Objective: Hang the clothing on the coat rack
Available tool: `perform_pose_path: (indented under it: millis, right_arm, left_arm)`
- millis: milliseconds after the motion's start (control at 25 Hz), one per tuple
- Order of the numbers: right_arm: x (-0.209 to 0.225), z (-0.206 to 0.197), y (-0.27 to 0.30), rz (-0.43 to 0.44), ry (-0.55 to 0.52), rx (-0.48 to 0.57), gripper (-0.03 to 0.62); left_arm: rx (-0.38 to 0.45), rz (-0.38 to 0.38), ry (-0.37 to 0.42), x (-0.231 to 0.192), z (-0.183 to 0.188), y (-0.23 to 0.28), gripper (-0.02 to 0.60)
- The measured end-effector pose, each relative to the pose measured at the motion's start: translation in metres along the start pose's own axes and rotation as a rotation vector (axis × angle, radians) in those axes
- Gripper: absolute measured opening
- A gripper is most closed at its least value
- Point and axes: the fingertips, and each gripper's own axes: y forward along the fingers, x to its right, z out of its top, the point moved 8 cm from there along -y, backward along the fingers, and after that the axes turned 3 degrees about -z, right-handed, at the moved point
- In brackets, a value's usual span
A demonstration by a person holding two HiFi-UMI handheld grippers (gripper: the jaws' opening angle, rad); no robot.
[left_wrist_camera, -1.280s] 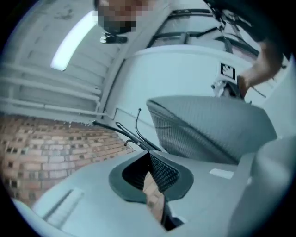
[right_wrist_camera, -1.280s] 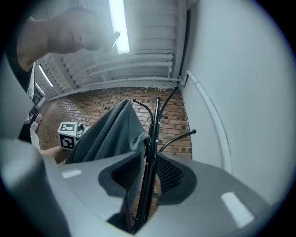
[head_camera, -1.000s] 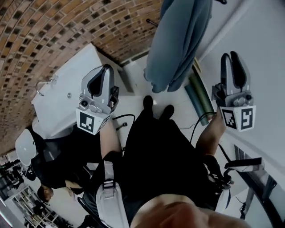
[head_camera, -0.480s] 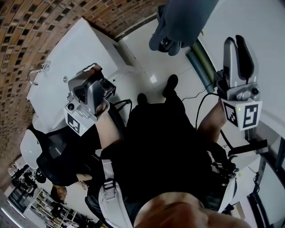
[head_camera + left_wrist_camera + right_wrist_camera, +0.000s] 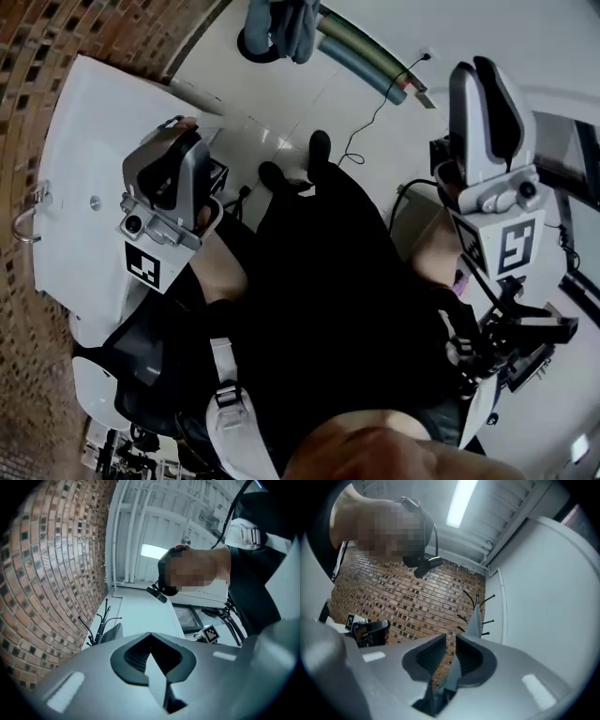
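Note:
A blue-grey garment [image 5: 281,23] hangs at the top edge of the head view, away from both grippers. In the right gripper view the same garment [image 5: 476,619] drapes down the black coat rack [image 5: 478,596] by the brick wall. My left gripper [image 5: 178,141] is raised at the left, shut and empty; its jaws [image 5: 149,635] point up at the ceiling, with the coat rack [image 5: 98,620] far off. My right gripper [image 5: 484,73] is raised at the right. Its jaws [image 5: 450,641] are closing with a narrow gap and nothing between them.
A white table [image 5: 84,141] stands along the brick wall at the left. Rolled green mats [image 5: 361,56] and a black cable [image 5: 375,112] lie on the pale floor near the garment. The person's black clothes and shoes [image 5: 314,150] fill the middle.
The view has swung, so the hung garment has slid to the top edge and looks smaller. The left gripper has dropped and tilted left. The right gripper's jaws have narrowed.

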Motion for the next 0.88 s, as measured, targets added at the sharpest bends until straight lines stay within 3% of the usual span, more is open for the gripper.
perform_pose_path:
  millis: [120, 480, 640, 880]
  right_arm:
    - [-0.011, 0.017, -0.007, 0.017, -0.034, 0.034, 0.039]
    - [-0.024, 0.029, -0.035, 0.133, -0.044, 0.097, 0.008]
    - [0.003, 0.028, -0.05, 0.178, -0.035, 0.145, 0.003]
    - [0.035, 0.019, -0.098, 0.211, 0.043, 0.148, 0.003]
  left_arm:
    - [-0.048, -0.046, 0.064, 0.013, 0.014, 0.013, 0.003]
    - [-0.11, -0.026, 0.151, 0.063, 0.038, 0.029, 0.002]
    - [-0.099, -0.033, 0.221, 0.096, 0.03, 0.07, 0.002]
    - [-0.167, -0.019, 0.258, 0.154, 0.021, 0.118, 0.002]
